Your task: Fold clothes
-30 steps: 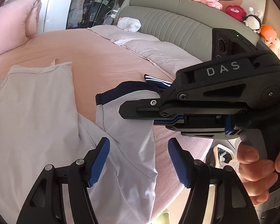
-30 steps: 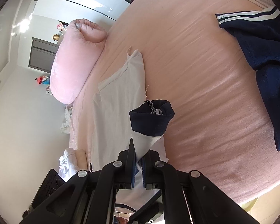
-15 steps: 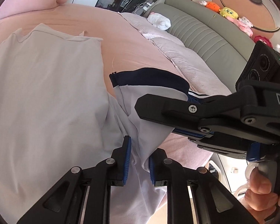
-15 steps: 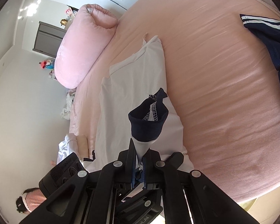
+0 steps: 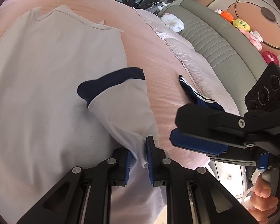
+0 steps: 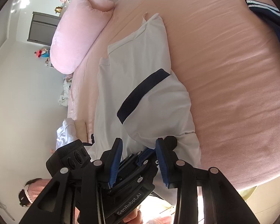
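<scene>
Since the earlier frames, the navy-cuffed sleeve (image 5: 119, 100) has been carried from the air beside the white shirt (image 5: 46, 93) and laid across its body, and the hold on it has been passed between hands: the left gripper (image 5: 138, 162), wide apart a second ago, is now clamped on the cloth at the sleeve's root, while the right gripper (image 6: 140, 160), formerly pinched on the sleeve, is seen with its jaws opening and no cloth pressed between the pads. Judged from this, one sleeve fold is all but done; the release by the left gripper, any fold of the opposite side, which cannot be seen here, and the fold of the body lengthwise are judged as left. The shirt is spread on the pink bed (image 6: 233, 74), near its edge, with the hem end towards the pink pillow (image 6: 80, 29). It is thin, pale and softly creased, with a dark navy band at the cuff. A navy striped garment (image 6: 270, 18) lies well apart, unfolded
</scene>
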Available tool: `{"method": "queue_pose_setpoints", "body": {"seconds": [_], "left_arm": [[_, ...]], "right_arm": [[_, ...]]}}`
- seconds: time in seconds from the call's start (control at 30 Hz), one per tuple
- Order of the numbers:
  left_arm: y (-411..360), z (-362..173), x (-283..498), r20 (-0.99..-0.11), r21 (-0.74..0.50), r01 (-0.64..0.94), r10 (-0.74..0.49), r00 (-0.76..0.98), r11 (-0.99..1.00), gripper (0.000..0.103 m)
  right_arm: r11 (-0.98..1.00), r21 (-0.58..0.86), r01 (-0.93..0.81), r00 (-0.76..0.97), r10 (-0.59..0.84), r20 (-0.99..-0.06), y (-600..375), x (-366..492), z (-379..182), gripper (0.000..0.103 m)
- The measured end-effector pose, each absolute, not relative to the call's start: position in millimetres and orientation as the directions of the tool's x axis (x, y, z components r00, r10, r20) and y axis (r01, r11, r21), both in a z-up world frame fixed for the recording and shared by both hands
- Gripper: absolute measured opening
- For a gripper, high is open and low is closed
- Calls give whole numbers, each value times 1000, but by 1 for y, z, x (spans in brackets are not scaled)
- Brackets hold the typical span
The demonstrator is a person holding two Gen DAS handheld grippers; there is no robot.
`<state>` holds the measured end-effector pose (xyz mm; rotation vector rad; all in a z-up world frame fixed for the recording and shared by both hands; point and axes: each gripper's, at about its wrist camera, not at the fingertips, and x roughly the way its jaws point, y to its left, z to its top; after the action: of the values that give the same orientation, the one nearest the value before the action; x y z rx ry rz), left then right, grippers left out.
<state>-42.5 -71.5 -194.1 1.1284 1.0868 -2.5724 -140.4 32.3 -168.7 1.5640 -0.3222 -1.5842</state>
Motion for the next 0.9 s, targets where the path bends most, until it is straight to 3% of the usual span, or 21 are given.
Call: {"method": "queue_pose_setpoints", "body": {"seconds": [0.2,0.53,0.9], "left_arm": [[-75,-195,-40,-670,-597,368,191,-717,-712,13],[-78,-198,-38,-654,-628,358,220,-723,-691,13],[-78,-199,-35,-648,-643,355,234,-725,-679,13]], "right_arm": [[-648,618,446,62,-666,-743,52,-129,-162,43],[-666,550,504,21,-627,-779,82,-113,-182,44],[-674,319,666,-74,-485,-871,57,-86,-196,44]]}}
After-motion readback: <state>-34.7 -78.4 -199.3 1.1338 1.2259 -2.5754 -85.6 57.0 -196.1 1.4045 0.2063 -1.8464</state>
